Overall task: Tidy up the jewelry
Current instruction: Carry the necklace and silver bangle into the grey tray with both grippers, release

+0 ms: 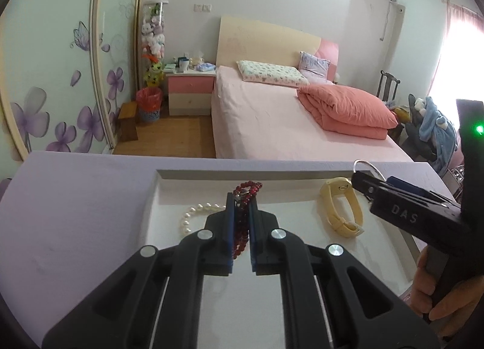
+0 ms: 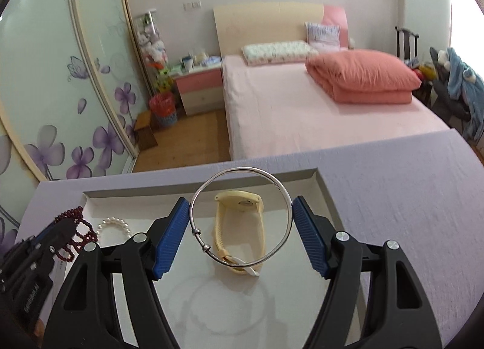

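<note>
While both grippers hang over the white tray (image 2: 325,188) sunk into the lavender desk (image 2: 393,185), each carries a piece. Left gripper (image 1: 241,222): fingers (image 1: 230,228) nearly closed, pinching a red bead bracelet (image 1: 246,190); strands loop out past the tips and run down between the pads. Right gripper (image 2: 240,222): fingers (image 2: 169,243) spread wide, blue pads bearing on opposite sides of a silver bangle (image 2: 240,215), which stands upright across the gap, its sliding knots at lower left. Whether the lower edge touches the tray cannot be told.

Already in the tray: pearl bracelet (image 1: 193,215) just left of the red beads, yellow watch (image 2: 239,228) on its side, directly behind the bangle from the right wrist view.

Judgement: step in hand is setting both pieces down, each on its own bare patch.
- Bangle: held only by two small contacts on a smooth round wire, so likely to slip or roll. Lower until it rests, tip it flat, then ease the pads apart. Aim nearer than the watch to avoid ringing its strap.
- Beads: floppy, will pool. Lower until the hanging strands land, then release, staying off the pearls.
- The two grippers sit near each other; move one at a time.
</note>
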Demonstrator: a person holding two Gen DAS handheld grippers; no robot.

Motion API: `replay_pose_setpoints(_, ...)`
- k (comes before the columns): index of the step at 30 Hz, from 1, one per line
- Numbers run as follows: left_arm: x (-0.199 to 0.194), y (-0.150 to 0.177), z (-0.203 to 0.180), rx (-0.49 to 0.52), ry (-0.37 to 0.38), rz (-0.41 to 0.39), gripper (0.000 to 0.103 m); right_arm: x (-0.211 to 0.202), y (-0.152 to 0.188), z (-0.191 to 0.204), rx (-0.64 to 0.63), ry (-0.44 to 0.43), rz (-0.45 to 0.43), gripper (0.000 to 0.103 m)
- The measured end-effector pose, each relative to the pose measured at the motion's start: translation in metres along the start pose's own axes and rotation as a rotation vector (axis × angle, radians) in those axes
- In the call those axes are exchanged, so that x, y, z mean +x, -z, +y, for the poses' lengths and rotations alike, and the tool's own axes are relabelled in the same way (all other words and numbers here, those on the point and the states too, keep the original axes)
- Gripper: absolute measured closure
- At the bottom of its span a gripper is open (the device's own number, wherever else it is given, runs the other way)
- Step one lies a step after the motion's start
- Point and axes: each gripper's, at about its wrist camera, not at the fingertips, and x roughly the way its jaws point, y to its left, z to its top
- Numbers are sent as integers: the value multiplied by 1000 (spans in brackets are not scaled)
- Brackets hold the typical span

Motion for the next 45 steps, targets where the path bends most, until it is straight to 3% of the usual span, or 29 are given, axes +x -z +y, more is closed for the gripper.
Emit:
replay_pose_setpoints(11, 30, 5, 5, -16, 16, 74, 94, 19, 6, -2, 31, -30, 106, 32)
replay_pose_setpoints(14, 32, 10, 6, -19, 20, 79, 93, 15, 7, -6, 50, -38, 100, 31)
replay_pose_setpoints(24, 15, 12, 14, -44, 12, 53, 72, -5, 2, -15, 65, -36, 12, 28)
replay_pose_setpoints(33, -10, 15, 18, -48, -20, 13, 59, -27, 11, -10, 5, -27, -55, 28)
replay_pose_setpoints(39, -53, 28, 22, -49, -36, -64, 45, -65, 22, -12, -29, -29, -173, 25)
replay_pose_setpoints(45, -103, 42, 25, -28, -48, -145, 38, -109, 35, -12, -72, -39, -285, 23)
